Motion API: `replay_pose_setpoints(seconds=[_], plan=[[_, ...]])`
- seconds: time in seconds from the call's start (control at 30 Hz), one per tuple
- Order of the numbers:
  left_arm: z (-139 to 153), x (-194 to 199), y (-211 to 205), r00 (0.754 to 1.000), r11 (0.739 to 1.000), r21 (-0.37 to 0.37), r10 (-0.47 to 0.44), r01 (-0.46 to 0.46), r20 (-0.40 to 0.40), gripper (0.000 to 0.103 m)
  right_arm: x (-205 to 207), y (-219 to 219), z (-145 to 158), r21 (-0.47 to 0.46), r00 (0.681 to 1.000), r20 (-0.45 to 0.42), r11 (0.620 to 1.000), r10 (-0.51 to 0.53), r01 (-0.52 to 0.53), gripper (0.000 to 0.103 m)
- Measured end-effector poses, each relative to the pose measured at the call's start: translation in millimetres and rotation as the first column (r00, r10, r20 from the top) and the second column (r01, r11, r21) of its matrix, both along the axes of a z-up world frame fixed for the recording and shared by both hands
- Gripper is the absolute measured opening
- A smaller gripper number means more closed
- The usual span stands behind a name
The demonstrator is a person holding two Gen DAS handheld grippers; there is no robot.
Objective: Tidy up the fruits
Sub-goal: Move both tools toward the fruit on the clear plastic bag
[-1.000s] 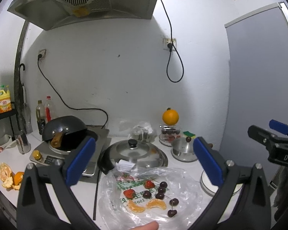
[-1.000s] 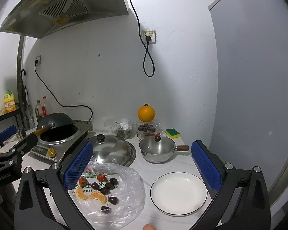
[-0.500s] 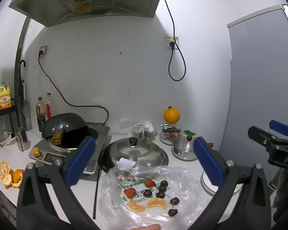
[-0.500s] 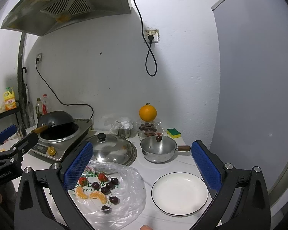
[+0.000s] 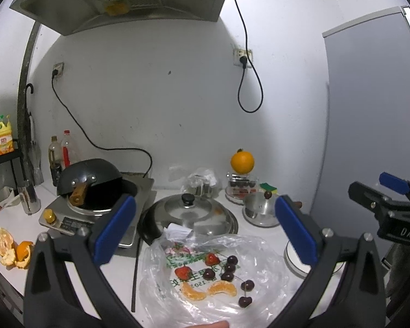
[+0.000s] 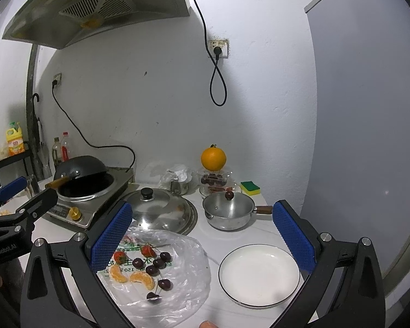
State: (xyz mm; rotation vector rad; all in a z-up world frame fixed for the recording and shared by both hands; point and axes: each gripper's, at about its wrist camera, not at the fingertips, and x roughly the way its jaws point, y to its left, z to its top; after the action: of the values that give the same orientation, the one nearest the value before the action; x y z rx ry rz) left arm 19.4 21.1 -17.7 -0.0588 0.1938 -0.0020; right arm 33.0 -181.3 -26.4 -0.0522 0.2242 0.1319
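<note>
A clear plastic bag point(image 5: 262, 295) point(image 6: 188, 278) lies flat on the white counter with fruit on it: two strawberries point(image 5: 183, 272) point(image 6: 147, 251), two orange segments point(image 5: 222, 289) point(image 6: 142, 278) and several dark cherries point(image 5: 228, 276) point(image 6: 153, 269). An empty white plate point(image 6: 259, 273) point(image 5: 293, 262) sits right of the bag. My left gripper point(image 5: 205, 235) hovers open above the bag. My right gripper point(image 6: 202, 240) is open too, above bag and plate, holding nothing.
Behind the bag are a steel lid point(image 6: 161, 205), a small steel pot point(image 6: 229, 210), a whole orange point(image 6: 213, 158) on a fruit box, a sponge point(image 6: 250, 187) and a wok point(image 5: 93, 183) on a cooker. Orange peel point(image 5: 11, 248) lies at the far left.
Both grippers have risen and tilted slightly, so the counter sits lower in view. Their jaws stay open; the fruit and plate have not moved.
</note>
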Motion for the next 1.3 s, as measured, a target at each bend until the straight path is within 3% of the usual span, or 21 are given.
replay_pose_setpoints(seconds=[0.83, 1.3], plan=[[-2.6, 8.7, 6.4, 1.000, 1.000, -0.004, -0.002, 0.002, -0.012, 0.103, 12.7, 7.3, -4.5, -0.010, 1.000, -0.024, 1.000, 0.007, -0.007, 0.103], [-44.3, 42.7, 25.7, 0.992, 1.000, 0.002, 0.009, -0.008, -0.129, 0.103, 46.4, 21.6, -39.1, -0.036, 0.993, -0.117, 0.999, 0.023, -0.027, 0.103]])
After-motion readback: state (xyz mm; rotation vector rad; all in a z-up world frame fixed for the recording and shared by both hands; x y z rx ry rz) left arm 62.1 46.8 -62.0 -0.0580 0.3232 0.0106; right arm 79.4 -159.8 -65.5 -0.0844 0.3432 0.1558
